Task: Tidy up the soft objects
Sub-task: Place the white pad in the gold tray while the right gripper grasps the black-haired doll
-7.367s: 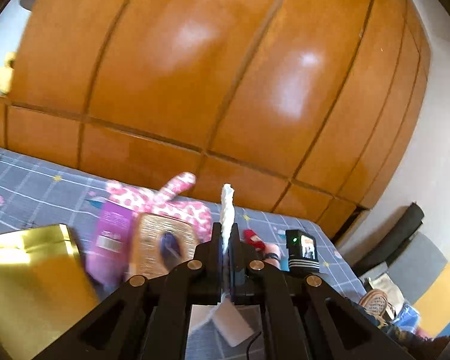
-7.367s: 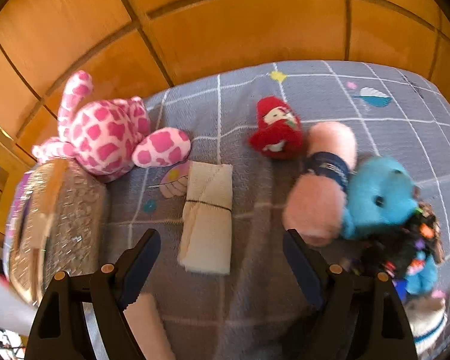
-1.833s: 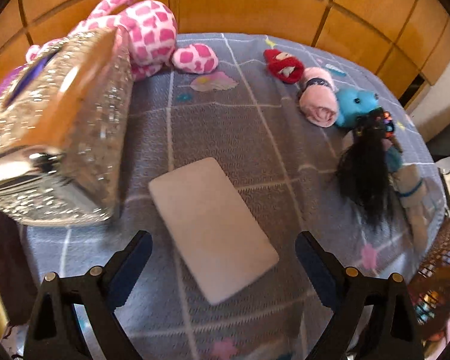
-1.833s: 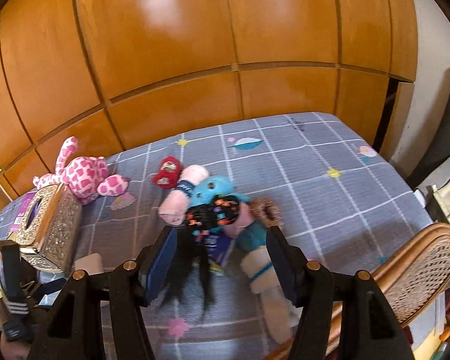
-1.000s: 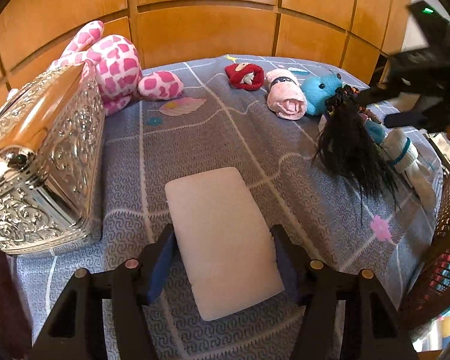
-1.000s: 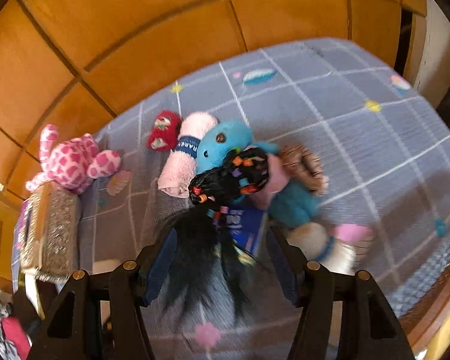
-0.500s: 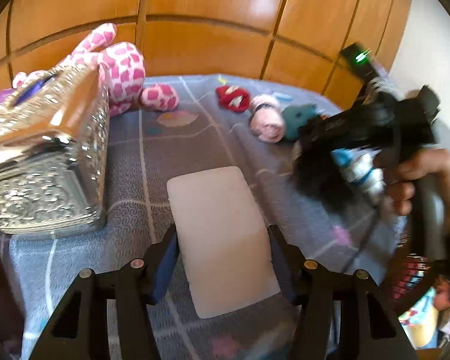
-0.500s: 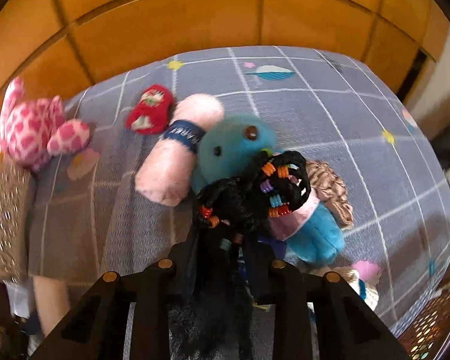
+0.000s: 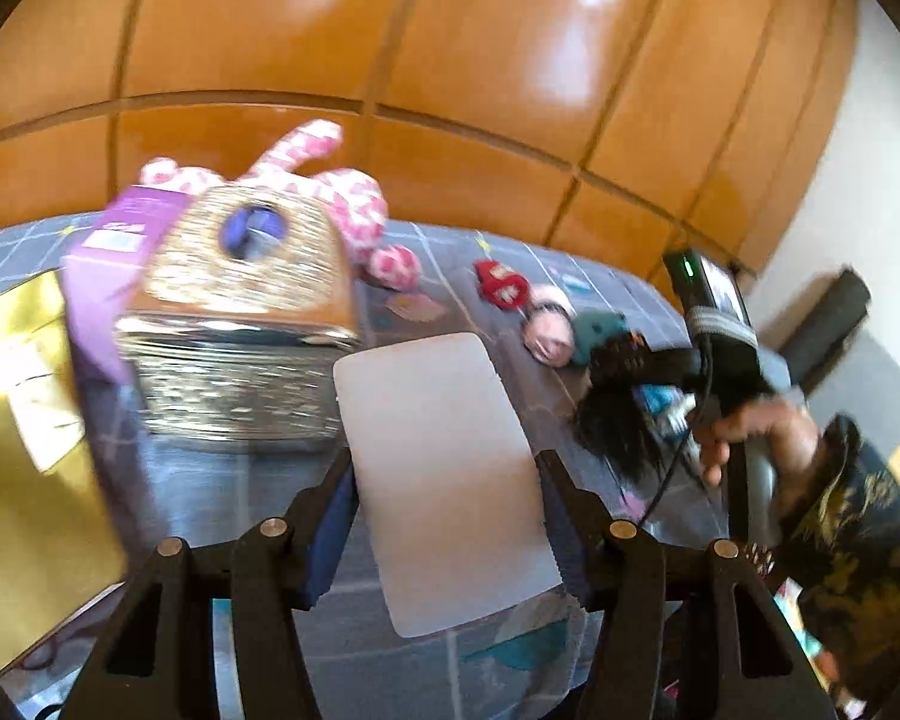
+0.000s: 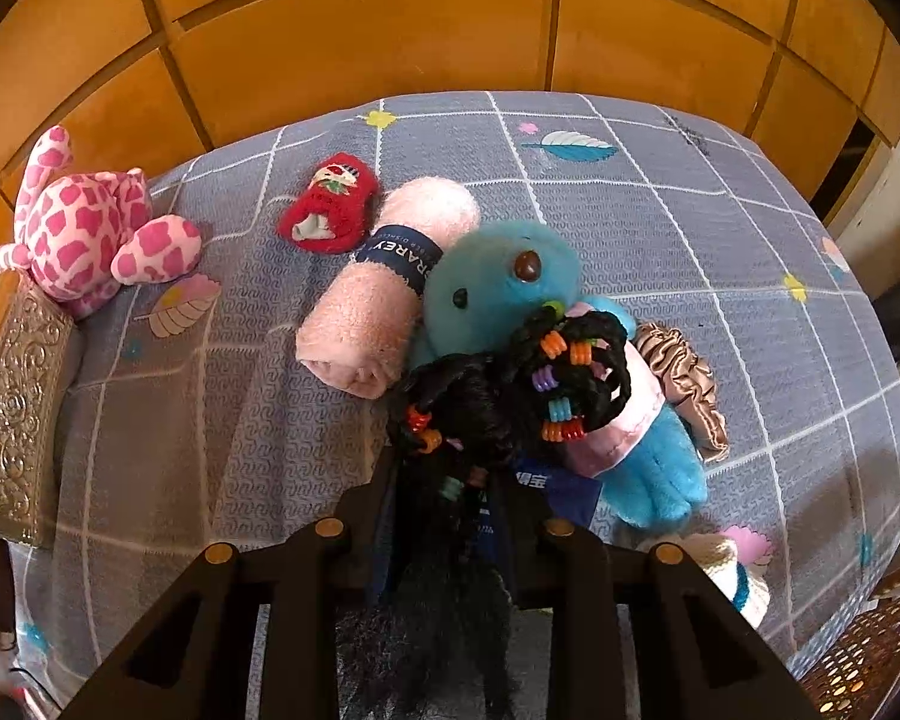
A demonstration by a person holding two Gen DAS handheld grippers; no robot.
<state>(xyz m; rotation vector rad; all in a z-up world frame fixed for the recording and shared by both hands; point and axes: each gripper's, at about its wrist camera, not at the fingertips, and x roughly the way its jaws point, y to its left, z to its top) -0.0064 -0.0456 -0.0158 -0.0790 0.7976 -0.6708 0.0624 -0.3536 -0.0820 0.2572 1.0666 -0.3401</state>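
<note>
Glossy black beaded hairpiece (image 10: 510, 384) clamped by right hand-held gripper (image 10: 450, 492); left (image 9: 444, 480) grips flat white pad (image 9: 444, 474)

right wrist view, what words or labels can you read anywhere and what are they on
"AREY": end of white lettering on the dark blue band around the rolled pink towel; the rest curves out of sight.
Small white characters on the blue packet under the blue plush toy: too small to read.
Purple box in the left wrist view: label too blurred to read.
Nothing else is legible.
</note>
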